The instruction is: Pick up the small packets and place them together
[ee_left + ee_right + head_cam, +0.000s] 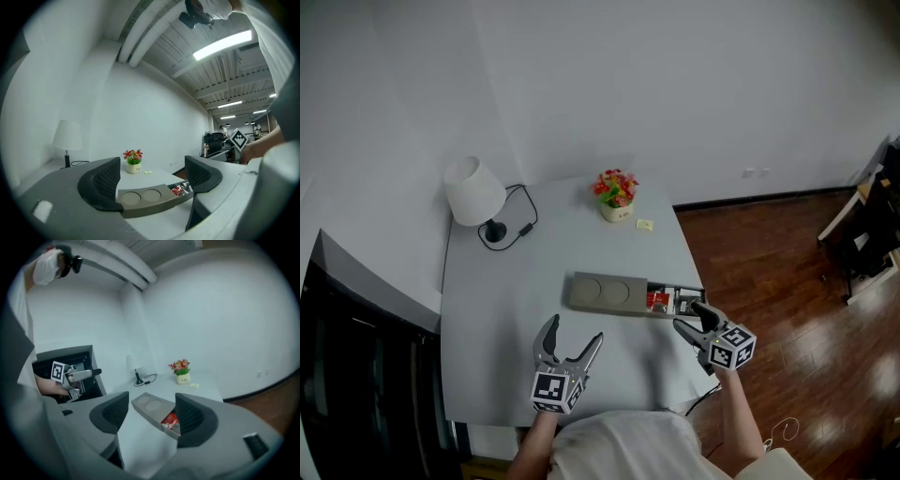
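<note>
Packets, small red packets (pixel 657 300) with some white print, are lying bunched in the open compartment at the right end of a grey organiser tray (pixel 605 293), whose covered part is showing two round recesses. In the right gripper view one red packet is leaning tilted against the compartment's end wall; which way the others are pointing is too small to tell. The tray's long axis is running left to right across the grey table (pixel 506 309) in the head view, dipping slightly at the packet end, which is facing the table's right edge. The right gripper (pixel 689 315) is hanging just beside that open end with its jaws standing apart and pressing on nothing. The left gripper (pixel 575 330) is hovering over bare tabletop nearer the person, jaws spread wide and empty, aiming at the tray. Farther back a white lamp (pixel 473 190), a flower pot (pixel 616 192) and a pale slip (pixel 645 224) are standing well apart from the tray
</note>
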The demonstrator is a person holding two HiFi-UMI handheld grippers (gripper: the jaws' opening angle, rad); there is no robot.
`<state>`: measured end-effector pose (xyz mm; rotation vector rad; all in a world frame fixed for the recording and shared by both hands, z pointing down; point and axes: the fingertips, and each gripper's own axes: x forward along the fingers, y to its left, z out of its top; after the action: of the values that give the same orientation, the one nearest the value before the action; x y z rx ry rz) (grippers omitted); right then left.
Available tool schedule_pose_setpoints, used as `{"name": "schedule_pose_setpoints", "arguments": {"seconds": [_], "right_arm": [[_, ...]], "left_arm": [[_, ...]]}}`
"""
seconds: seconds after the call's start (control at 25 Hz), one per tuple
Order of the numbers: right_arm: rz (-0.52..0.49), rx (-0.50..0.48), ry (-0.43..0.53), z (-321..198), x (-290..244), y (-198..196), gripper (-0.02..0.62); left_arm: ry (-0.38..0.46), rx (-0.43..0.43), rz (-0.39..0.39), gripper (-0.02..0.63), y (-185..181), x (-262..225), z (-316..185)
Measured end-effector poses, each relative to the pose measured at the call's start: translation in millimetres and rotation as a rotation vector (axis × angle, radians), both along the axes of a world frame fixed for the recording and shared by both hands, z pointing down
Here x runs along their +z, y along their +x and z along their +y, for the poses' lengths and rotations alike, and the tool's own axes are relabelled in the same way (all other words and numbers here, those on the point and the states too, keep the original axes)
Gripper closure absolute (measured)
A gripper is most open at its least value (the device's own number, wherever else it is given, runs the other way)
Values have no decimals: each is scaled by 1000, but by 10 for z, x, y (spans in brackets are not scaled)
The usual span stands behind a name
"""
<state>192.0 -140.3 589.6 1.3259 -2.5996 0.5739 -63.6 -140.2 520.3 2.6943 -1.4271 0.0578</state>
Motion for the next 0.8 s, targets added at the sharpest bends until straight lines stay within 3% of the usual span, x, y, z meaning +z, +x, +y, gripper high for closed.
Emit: {"name": "schedule_pose_setpoints", "arguments": {"seconds": [0.2, 0.48, 0.8], "right_arm": [[-183, -8, -312, -337, 595, 246, 293], [-447, 65, -616, -845, 1278, 253, 295], [-387, 83, -765, -1062, 1647, 232, 295]], "left_arm": [[-30, 14, -13, 186, 93, 95, 32], [-38, 30, -40, 189, 198, 96, 21], [-36, 10, -57, 195, 166, 34, -10]]}}
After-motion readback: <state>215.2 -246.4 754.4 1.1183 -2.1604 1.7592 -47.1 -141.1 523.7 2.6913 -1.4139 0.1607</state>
